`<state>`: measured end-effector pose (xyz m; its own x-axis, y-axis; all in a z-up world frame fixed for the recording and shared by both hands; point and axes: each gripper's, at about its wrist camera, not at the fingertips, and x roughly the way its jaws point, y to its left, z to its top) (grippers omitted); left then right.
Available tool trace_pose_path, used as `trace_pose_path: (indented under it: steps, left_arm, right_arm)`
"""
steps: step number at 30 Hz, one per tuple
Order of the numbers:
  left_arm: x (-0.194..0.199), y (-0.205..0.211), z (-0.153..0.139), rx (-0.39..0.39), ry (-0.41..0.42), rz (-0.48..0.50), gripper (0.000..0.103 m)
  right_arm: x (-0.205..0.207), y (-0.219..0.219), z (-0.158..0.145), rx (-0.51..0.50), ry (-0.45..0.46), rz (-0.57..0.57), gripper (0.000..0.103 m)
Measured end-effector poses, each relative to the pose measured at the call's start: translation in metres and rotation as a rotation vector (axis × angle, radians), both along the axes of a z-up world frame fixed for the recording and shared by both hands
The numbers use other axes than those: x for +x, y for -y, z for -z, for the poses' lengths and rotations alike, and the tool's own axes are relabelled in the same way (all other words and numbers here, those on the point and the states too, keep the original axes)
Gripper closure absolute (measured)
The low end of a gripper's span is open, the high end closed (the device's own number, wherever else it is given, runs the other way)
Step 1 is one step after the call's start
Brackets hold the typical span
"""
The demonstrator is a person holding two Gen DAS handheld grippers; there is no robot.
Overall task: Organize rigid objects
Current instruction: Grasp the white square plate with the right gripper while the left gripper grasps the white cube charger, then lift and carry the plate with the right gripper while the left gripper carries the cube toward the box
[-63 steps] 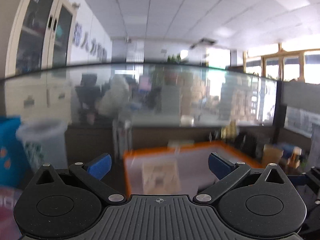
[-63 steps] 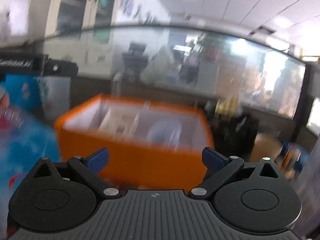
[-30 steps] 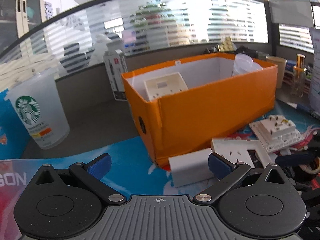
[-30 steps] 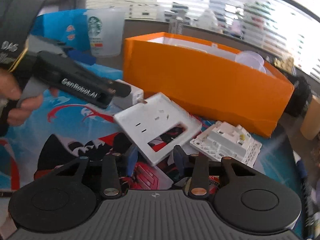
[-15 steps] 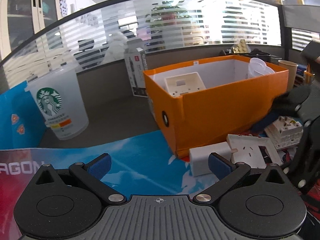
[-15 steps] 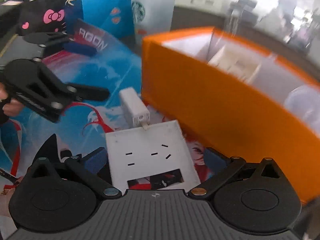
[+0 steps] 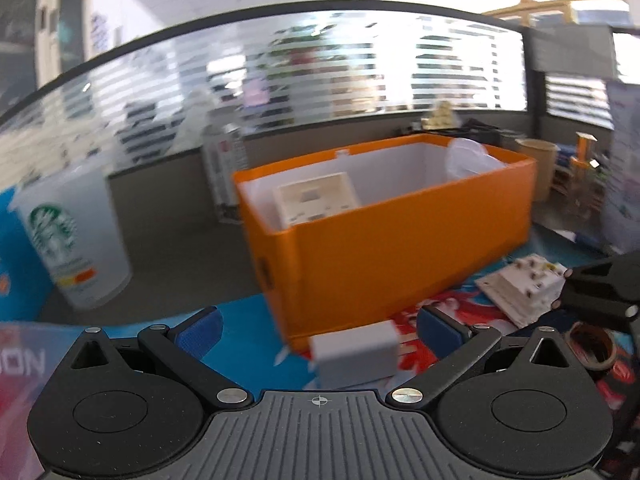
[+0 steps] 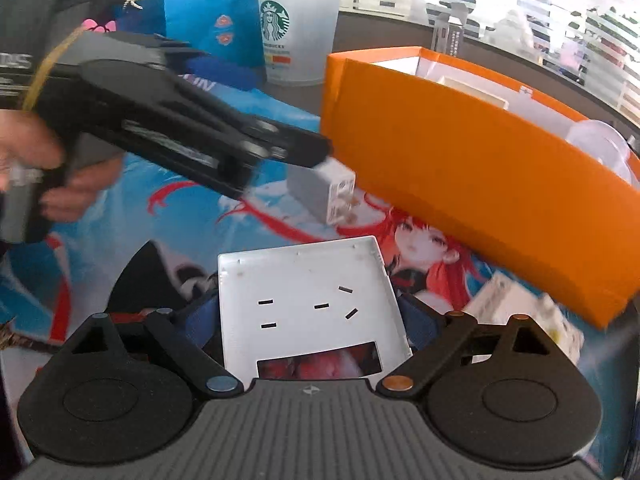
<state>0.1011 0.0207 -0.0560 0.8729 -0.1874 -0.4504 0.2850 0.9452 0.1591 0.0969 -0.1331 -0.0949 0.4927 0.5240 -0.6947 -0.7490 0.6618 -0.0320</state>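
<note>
Closing right gripper (image 8: 310,320) fingers around white socket plate (image 8: 308,304), left gripper (image 7: 318,326) fingers apart, white charger (image 7: 354,354) between, orange box (image 7: 400,248) behind.

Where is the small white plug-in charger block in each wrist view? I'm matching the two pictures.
Left wrist view: small white plug-in charger block at bottom centre, between the fingers, at the corner of the orange cardboard box.
Right wrist view: charger centre, by the same box corner.
Shared landmark: the orange box.
</note>
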Motion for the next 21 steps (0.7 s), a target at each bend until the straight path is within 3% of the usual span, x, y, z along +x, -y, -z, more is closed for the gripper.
trace_pose_path:
  steps: [3, 7, 9, 10, 11, 21]
  left_arm:
    - [0.003, 0.012, 0.008, 0.036, 0.021, 0.063, 0.000]
    - [0.021, 0.015, 0.024, 0.059, -0.078, 0.036, 0.003]
    - [0.032, 0.006, 0.029, -0.024, -0.158, 0.031, 0.019]
    - [0.037, -0.001, 0.030, -0.091, -0.204, 0.024, 0.040]
    - [0.040, -0.007, 0.032, -0.136, -0.231, 0.001, 0.050]
    - [0.023, -0.012, 0.026, -0.173, -0.250, -0.026, 0.050]
  right_arm:
    - [-0.003, 0.010, 0.001, 0.031, -0.017, 0.024, 0.011]
    - [-0.006, 0.013, 0.002, 0.041, -0.003, 0.039, 0.011]
    - [-0.006, 0.015, 0.003, 0.048, 0.001, 0.042, 0.011]
    - [-0.006, 0.016, 0.003, 0.052, 0.003, 0.041, 0.011]
    - [-0.007, 0.017, 0.004, 0.055, 0.006, 0.041, 0.011]
    - [-0.015, 0.018, 0.004, 0.060, 0.020, 0.075, 0.011]
